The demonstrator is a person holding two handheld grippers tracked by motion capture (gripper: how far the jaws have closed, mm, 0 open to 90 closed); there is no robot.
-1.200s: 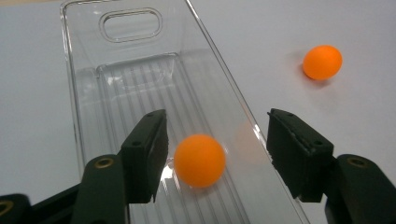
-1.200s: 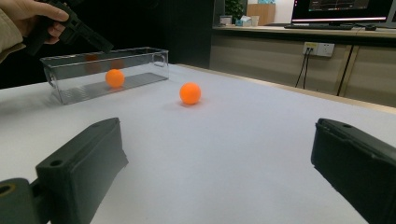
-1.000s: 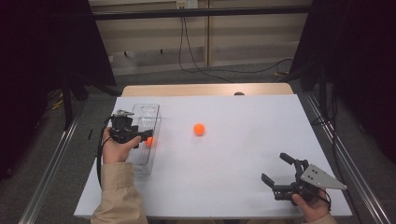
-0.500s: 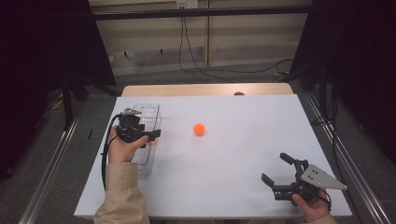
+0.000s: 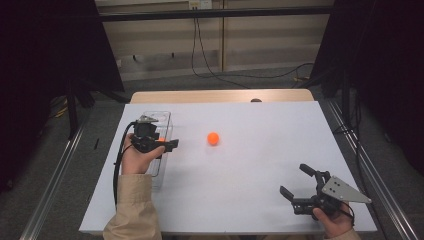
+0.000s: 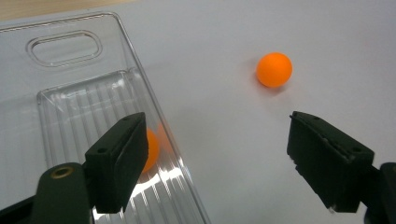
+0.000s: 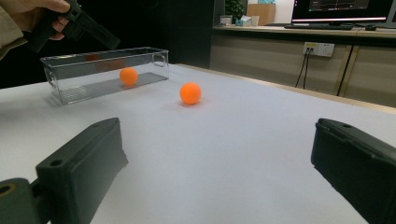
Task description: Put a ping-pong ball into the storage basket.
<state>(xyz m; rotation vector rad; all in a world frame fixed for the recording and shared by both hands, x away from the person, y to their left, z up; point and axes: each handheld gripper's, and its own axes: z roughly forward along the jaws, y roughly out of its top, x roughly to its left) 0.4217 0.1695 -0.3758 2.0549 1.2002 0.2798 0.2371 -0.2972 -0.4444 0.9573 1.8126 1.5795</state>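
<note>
Left hand-held gripper point(image 5: 167, 145) over clear rectangular plastic bin point(image 6: 70, 98) at left of white surface point(image 5: 250, 165) — jaws apart, just been opening, nothing between them. One small orange ball point(image 7: 128, 76) lies inside bin on ribbed floor, partly behind left jaw in left gripper view. Second small orange ball point(image 5: 213, 138) sits on bare surface, near bin's right side, apart from it. Right hand-held gripper point(image 5: 297, 182) at near right corner, well apart from both balls — jaws wide apart, empty.
</note>
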